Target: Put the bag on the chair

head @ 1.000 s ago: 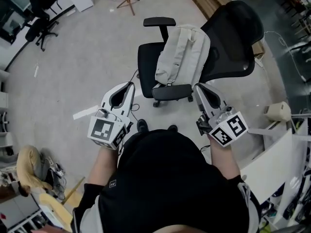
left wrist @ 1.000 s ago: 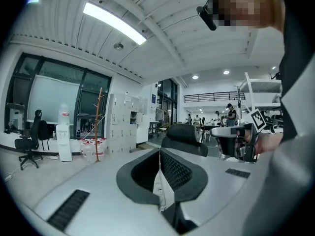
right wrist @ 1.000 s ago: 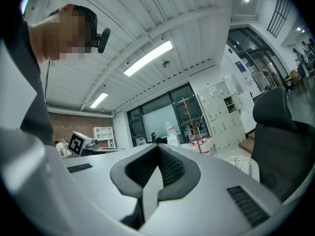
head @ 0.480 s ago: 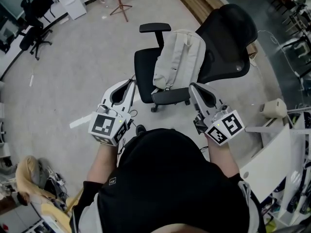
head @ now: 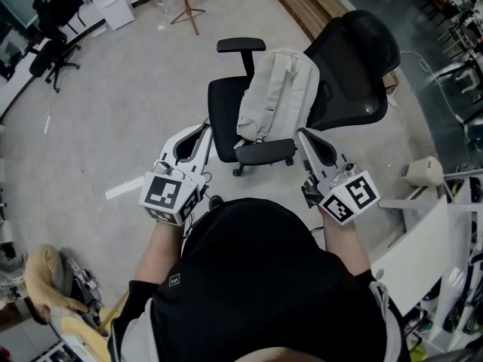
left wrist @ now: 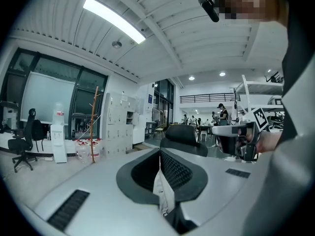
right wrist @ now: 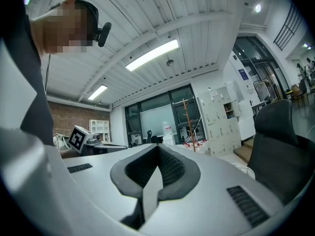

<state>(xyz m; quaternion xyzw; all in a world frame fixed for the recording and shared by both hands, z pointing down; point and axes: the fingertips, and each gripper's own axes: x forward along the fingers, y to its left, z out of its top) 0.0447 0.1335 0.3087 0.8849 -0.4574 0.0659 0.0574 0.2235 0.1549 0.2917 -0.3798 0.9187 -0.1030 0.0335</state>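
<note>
Since a second ago both grippers have shifted only slightly in front of the person, while bag and chair sit as they did. The left gripper [head: 202, 129] has its jaws pressed together on nothing, held level short of the chair's [head: 225, 104] front edge. The pale bag [head: 281, 93] already rests on the seat, leaning back against the backrest [head: 355, 59], which probably keeps it upright. It looks shut; its contents cannot be told. The right gripper [head: 304, 135] is likewise closed and empty, near the seat's right edge, so the task looks done.
</note>
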